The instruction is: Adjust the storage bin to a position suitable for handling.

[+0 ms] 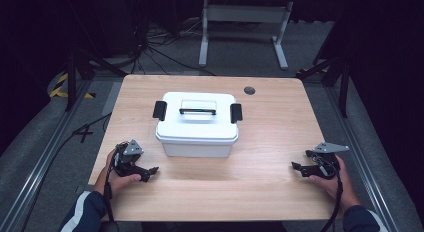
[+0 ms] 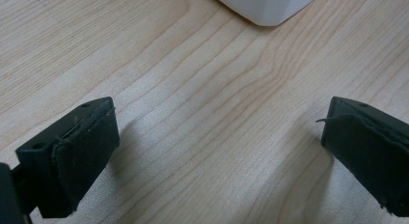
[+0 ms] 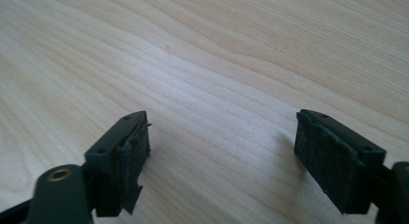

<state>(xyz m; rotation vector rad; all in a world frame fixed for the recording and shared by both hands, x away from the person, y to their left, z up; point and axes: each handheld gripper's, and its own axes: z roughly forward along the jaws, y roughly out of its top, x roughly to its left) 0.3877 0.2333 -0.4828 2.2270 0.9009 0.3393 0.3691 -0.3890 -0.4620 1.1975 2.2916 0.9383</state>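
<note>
Your left gripper (image 1: 150, 171) and right gripper (image 1: 296, 167) stood wide open, empty. The white lidded box (image 1: 196, 123) sat centre frame; it looked rigid, smooth, likely light. Take its black side latches (image 1: 159, 110).

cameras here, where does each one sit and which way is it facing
High view: above the person's side, looking forward and down at the table and white box; forearms, hands, left gripper and right gripper show.
Left gripper view: rides the left gripper, facing wood and the box's corner; open jaws show.
Right gripper view: rides the right gripper, facing bare wood; open jaws show.
Shared: the tabletop.
</note>
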